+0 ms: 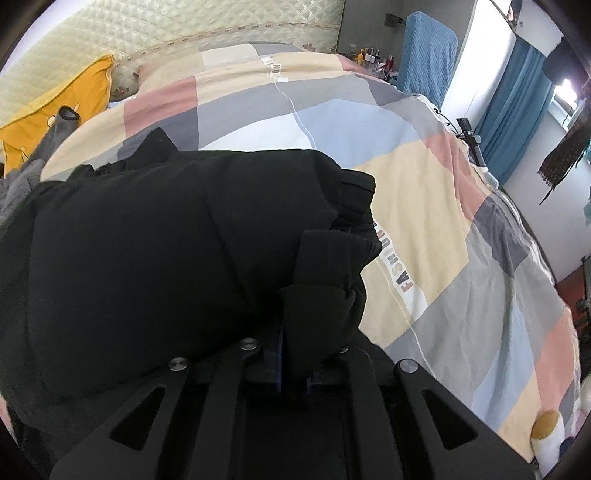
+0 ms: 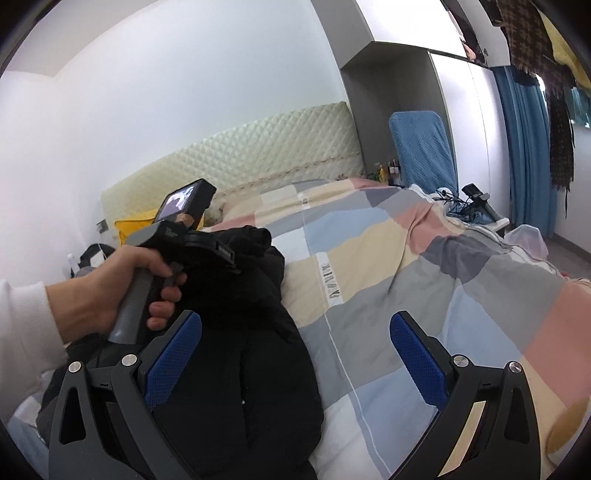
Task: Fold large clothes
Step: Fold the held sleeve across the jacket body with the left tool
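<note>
A large black padded jacket (image 1: 155,251) lies bunched on the patchwork duvet (image 1: 424,192). My left gripper (image 1: 293,369) is shut on a fold of the jacket, which hides the fingertips. In the right wrist view the jacket (image 2: 258,350) lies at the left of the bed, and a hand holds the left gripper's handle (image 2: 147,280) over it. My right gripper (image 2: 295,354) is open and empty, its blue pads (image 2: 417,354) wide apart, hovering above the jacket's right edge and the duvet (image 2: 424,266).
A yellow pillow (image 1: 55,110) and grey clothing (image 1: 48,147) lie at the bed's head by the quilted headboard (image 1: 184,26). A blue-covered chair (image 2: 423,147), bottles and a device with cables (image 2: 476,199) stand past the bed's right side. Blue curtains (image 2: 528,147) hang behind.
</note>
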